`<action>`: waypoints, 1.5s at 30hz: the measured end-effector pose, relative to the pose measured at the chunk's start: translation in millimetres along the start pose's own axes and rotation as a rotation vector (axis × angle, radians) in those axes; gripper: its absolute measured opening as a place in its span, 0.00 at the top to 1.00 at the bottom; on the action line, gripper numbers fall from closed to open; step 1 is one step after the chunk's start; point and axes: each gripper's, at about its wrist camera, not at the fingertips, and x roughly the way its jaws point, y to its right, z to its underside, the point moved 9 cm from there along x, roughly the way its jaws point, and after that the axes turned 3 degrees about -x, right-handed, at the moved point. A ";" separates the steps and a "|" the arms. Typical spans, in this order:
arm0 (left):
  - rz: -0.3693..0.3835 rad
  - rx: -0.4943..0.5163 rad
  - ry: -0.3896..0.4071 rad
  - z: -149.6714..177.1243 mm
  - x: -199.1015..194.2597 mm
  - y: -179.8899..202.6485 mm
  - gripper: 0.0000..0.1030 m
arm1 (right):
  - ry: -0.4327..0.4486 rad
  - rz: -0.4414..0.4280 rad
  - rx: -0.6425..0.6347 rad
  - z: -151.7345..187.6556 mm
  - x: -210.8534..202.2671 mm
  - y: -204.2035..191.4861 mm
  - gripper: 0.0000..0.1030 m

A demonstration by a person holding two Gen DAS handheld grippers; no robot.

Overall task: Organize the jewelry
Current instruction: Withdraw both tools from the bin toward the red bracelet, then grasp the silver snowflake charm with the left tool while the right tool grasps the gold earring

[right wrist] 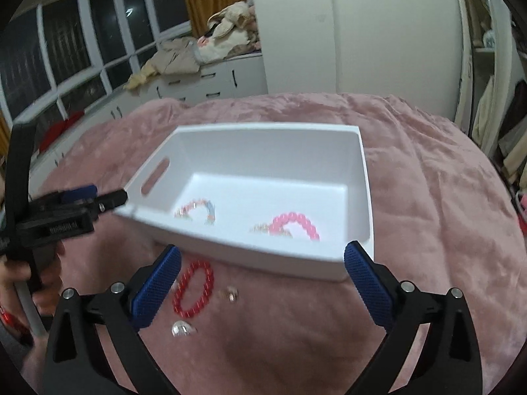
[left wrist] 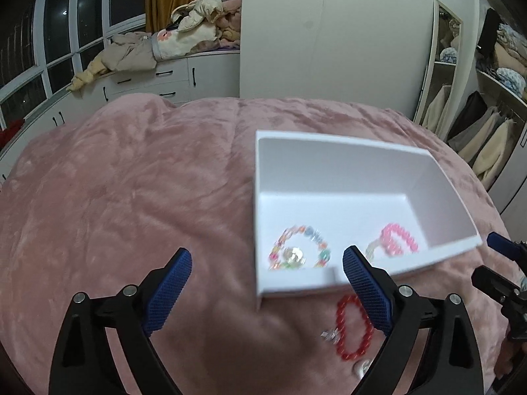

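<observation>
A white box (left wrist: 441, 194) (right wrist: 362, 197) sits on the pink blanket. Inside lie a multicoloured bead bracelet (left wrist: 298, 250) (right wrist: 197, 210) and a pink bead bracelet (left wrist: 397, 238) (right wrist: 296, 225). A red bead bracelet (left wrist: 352, 327) (right wrist: 194, 288) lies on the blanket in front of the box, with a small silver piece (left wrist: 331, 335) (right wrist: 232, 294) and a clear piece (right wrist: 181, 329) beside it. My left gripper (left wrist: 266, 291) is open and empty, hovering left of the red bracelet. My right gripper (right wrist: 263, 286) is open and empty above the blanket, before the box.
The pink blanket (left wrist: 131, 197) covers the bed. White drawers (left wrist: 158, 82) with piled clothes stand behind, by dark windows. A white wardrobe (left wrist: 329, 33) and open closet with hanging clothes (left wrist: 487, 131) are at the right. The left gripper also shows in the right wrist view (right wrist: 79, 204).
</observation>
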 end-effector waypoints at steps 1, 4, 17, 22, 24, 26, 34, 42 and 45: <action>0.004 -0.008 -0.005 5.0 -0.9 -3.7 0.09 | -0.001 -0.001 -0.016 6.0 -1.5 -2.8 0.05; 0.017 -0.033 -0.026 22.2 -1.3 -11.6 0.09 | -0.002 -0.024 -0.014 21.6 -2.6 -6.3 0.05; 0.099 0.060 -0.079 84.3 27.2 30.6 0.09 | -0.100 -0.180 0.024 74.6 41.2 -16.0 0.46; 0.075 0.113 -0.085 95.2 47.6 42.9 0.25 | -0.123 -0.223 -0.027 75.2 56.9 -24.8 0.65; 0.079 0.124 -0.095 100.1 54.1 48.0 0.28 | -0.117 -0.237 -0.030 73.6 61.4 -26.9 0.65; 0.080 0.128 -0.087 102.4 57.2 49.4 0.28 | -0.119 -0.249 -0.032 73.7 66.4 -28.4 0.65; 0.100 0.155 -0.093 107.1 62.0 55.3 0.58 | -0.150 -0.229 -0.051 74.7 93.5 -30.1 0.78; 0.099 0.141 -0.086 111.8 54.2 51.8 0.69 | -0.121 -0.220 -0.052 76.9 80.6 -27.7 0.87; 0.124 0.141 -0.085 111.8 47.7 49.9 0.77 | -0.101 -0.220 -0.026 75.2 69.4 -25.7 0.87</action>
